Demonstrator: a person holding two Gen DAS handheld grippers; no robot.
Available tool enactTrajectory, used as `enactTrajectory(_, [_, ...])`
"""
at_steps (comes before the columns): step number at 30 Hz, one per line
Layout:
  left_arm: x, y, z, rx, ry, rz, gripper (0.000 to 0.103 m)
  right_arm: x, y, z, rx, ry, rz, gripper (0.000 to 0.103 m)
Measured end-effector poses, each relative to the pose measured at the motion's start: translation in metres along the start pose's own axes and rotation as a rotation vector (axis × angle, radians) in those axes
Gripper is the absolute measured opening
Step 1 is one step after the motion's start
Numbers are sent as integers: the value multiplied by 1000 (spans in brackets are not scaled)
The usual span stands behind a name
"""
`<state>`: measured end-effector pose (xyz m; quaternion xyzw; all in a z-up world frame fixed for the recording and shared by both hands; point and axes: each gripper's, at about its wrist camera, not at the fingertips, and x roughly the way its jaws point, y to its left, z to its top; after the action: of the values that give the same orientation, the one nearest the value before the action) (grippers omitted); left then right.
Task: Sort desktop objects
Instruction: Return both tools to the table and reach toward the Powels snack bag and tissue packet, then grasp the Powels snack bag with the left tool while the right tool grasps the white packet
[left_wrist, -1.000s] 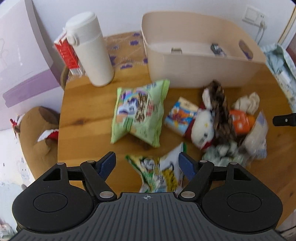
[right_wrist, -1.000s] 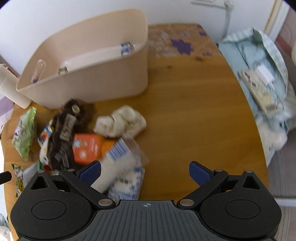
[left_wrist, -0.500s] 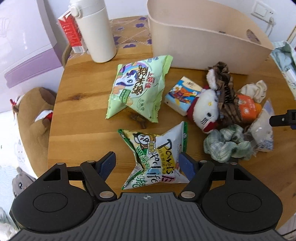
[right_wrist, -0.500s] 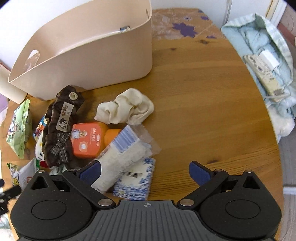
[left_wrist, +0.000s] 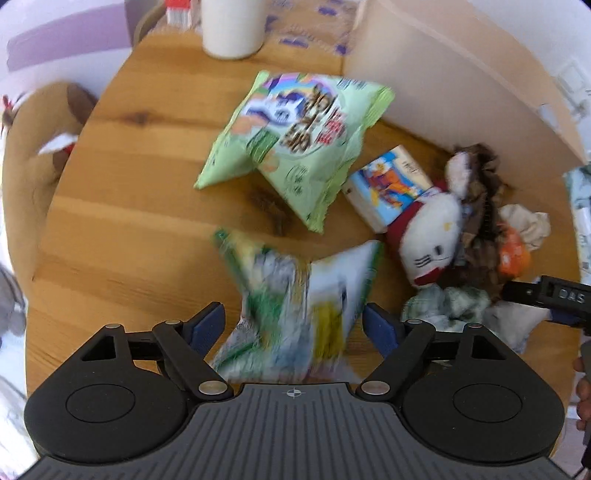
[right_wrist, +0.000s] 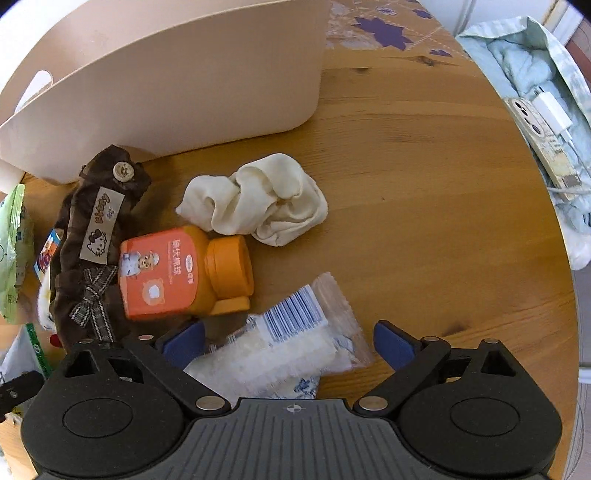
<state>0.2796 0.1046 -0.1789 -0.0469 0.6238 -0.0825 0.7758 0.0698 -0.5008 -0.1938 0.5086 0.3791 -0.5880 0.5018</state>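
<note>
Left-wrist view, lower centre: the left gripper (left_wrist: 293, 326) pointed steeply down, its jaws opening and standing wide apart, with the white-and-green snack bag (left_wrist: 299, 310) between the blue pads (left_wrist: 208, 325) but not pressed by them. The bag was blurred; its long axis seemed to run up the frame, from the gripper body toward mid-frame, so the jaws straddled its short width. That suits a pinch across the bag, in my judgement.

Right-wrist view, lower centre: the right gripper (right_wrist: 290, 341) had its jaws closing yet apart, around the clear barcode packet (right_wrist: 291, 343), which lay slanted from lower left to upper right over a blue-patterned tissue pack (right_wrist: 301, 386). No pad touched it.

Each hand was nearer its own target.

Farther up the wooden table (right_wrist: 424, 184) lay one orange bottle (right_wrist: 184, 273), one cream cloth (right_wrist: 258, 199), one brown plaid hair bow (right_wrist: 99, 229), one white cat plush (left_wrist: 432, 240), one green scrunchie (left_wrist: 447, 302), one small picture box (left_wrist: 391, 188) and a second, pale-green snack bag (left_wrist: 295, 144): two bags in all.

Farthest stood one beige bin (right_wrist: 177, 85).
</note>
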Motion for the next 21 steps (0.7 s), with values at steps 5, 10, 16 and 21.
enactTrajectory(5, [13,-7,0,45,15,21,83,0,-6,-1,0,9,13,74])
enactTrajectory(10, [14,-16,-2,102,-8,52,78,-6,-20,-5,29,-9,50,57])
enactTrajectory(16, [11,-16,-4,79,-19,56,72,-15,-28,-11,62,-38,93,44])
enactTrajectory(21, [9,-16,-7,82,-10,40,71,-25,-35,-18,82,-85,132,39])
